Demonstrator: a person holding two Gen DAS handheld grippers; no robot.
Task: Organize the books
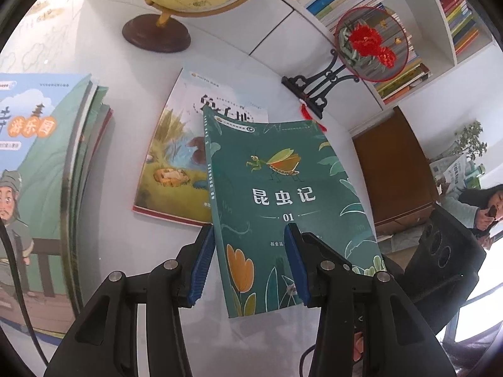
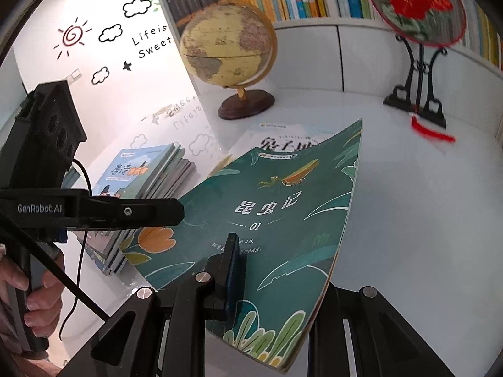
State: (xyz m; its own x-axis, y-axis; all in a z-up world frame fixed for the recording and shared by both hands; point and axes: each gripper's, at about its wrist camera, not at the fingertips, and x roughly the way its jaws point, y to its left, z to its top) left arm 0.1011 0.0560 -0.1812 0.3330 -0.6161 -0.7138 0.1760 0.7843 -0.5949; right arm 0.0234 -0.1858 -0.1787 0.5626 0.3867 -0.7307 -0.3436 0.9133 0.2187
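A green insect book is held above the white table, tilted. My left gripper has one finger on each side of its spine edge; whether the pads press it I cannot tell. My right gripper holds the same book: one finger lies on the cover, the other is hidden under it. A picture book lies flat on the table under the green one. A stack of books lies at the left, and shows in the right wrist view.
A globe on a brown base stands at the back. A round embroidered fan on a black stand stands at the right. A white bookshelf full of books lines the back. A seated person is off to the right.
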